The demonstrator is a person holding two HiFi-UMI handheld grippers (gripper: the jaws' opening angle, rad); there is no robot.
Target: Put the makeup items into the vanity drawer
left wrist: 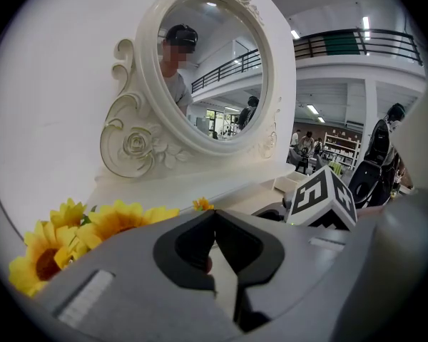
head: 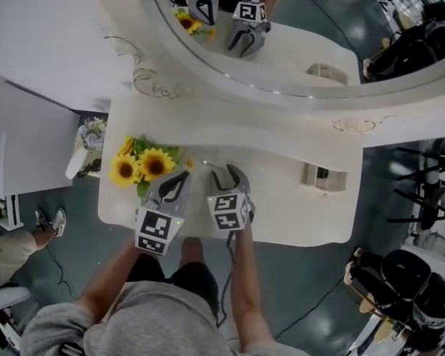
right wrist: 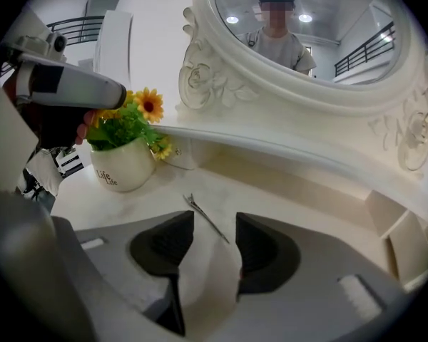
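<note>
Hair clip (right wrist: 205,216) lies flat on the vanity top (head: 282,162), centre of the right gripper view, just ahead of the right gripper (right wrist: 214,223). Its near end points into the gap between the fingers. Jaws apart, pads not touching it, nothing gripped.

Left gripper (left wrist: 214,216): fingertips together. Can't tell if anything is pinched between them.

Around:
- Round mirror (head: 282,21) in a carved white frame fills the upper part of the head view and reflects both grippers.
- Sunflowers (head: 144,165) in a white pot (right wrist: 121,166) sit at the left of the tabletop, just beside the left gripper's tips and left of the clip.
- Small open compartment (head: 322,176) at right of the tabletop, well apart from both grippers.
- Nothing lies between the right jaws and the clip.

Pose: in the head view both grippers sit side by side at the table's near edge, lower centre. Right gripper (head: 224,175) and left gripper (head: 179,182) both point toward the mirror, forearms coming up from the bottom of the frame.
</note>
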